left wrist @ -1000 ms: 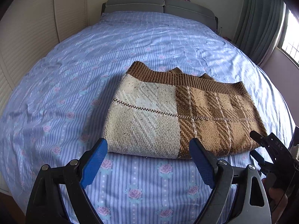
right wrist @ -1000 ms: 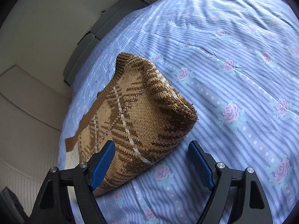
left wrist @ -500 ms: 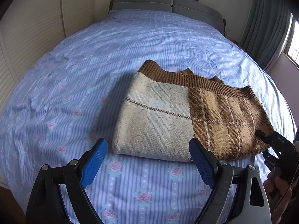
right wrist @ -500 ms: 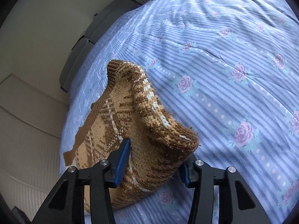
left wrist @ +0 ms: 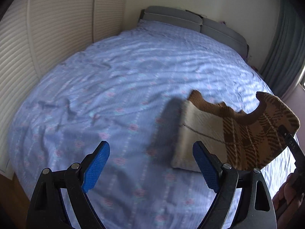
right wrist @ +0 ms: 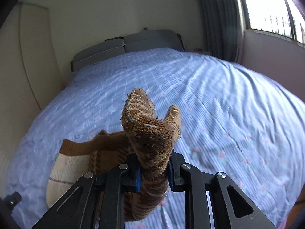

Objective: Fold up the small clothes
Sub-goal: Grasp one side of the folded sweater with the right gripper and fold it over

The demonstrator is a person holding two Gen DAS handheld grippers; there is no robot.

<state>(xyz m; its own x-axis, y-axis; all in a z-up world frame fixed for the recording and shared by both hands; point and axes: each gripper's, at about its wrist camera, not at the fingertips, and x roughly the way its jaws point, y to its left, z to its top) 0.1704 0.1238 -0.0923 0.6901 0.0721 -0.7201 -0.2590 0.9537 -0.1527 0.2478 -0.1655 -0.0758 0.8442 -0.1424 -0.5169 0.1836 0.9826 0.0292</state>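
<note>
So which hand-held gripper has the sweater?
The right hand-held gripper, shut on the brown end of the sweater; the left hand-held gripper is open, holding nothing.

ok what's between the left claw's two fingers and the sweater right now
Only bare bed sheet, seen in the left wrist view. The open left claw holds nothing; the sweater sits to its right, lifted by the right claw.

Left wrist view: above the bed [left wrist: 124, 95], facing the headboard [left wrist: 190, 21] at 12 o'clock, garment [left wrist: 238, 133] at 3. Right wrist view: close behind the garment [right wrist: 152, 143], facing the headboard [right wrist: 124, 45]. Shared: bed, headboard, garment.
</note>
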